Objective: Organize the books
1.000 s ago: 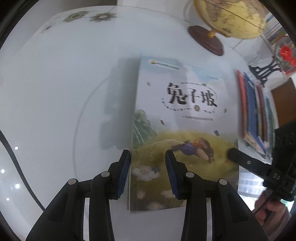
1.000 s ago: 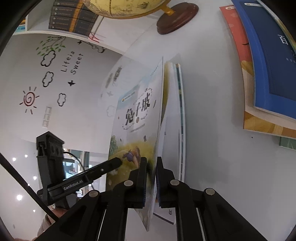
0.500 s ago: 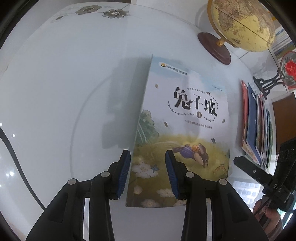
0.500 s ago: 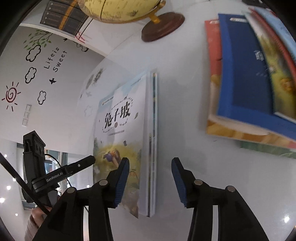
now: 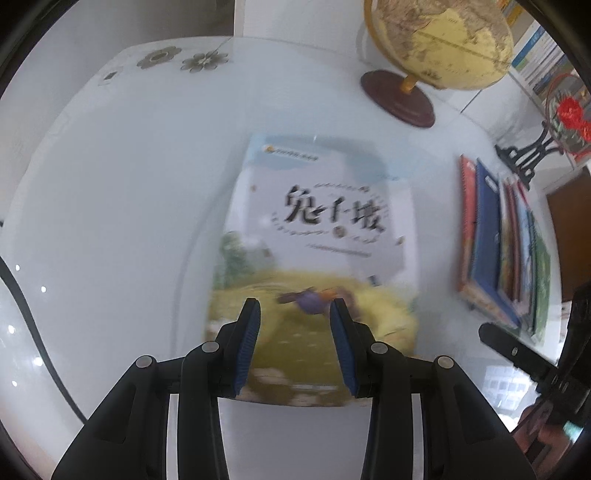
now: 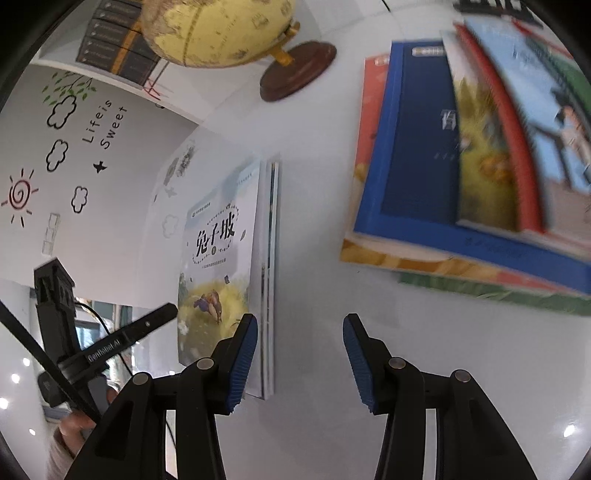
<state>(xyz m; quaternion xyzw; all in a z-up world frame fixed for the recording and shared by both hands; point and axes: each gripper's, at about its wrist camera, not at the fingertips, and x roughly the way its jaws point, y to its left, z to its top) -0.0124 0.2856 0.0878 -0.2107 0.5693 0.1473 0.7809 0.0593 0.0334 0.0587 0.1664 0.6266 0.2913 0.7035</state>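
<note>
Two grippers hover with nothing held: the left gripper [image 5: 293,314], jaws partly apart, above the rabbit-cover book [image 5: 314,236] lying flat mid-frame on the glossy white table [image 5: 110,221], and the right gripper [image 6: 299,325], jaws parted, over bare table beside that book's edge. Beyond, a stack of books [image 6: 461,166] fills the upper right, blurred and cut off, with a globe [image 6: 218,29] at top. A second ago the right jaws pinched the tilted cover; they have since let go.

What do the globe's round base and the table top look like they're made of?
Globe's base: dark reddish-brown with a slight sheen, likely varnished wood, possibly plastic. Table top: white and glossy, mirroring ceiling lights and a wall drawing, so probably glass or lacquered; which, I cannot tell.
</note>
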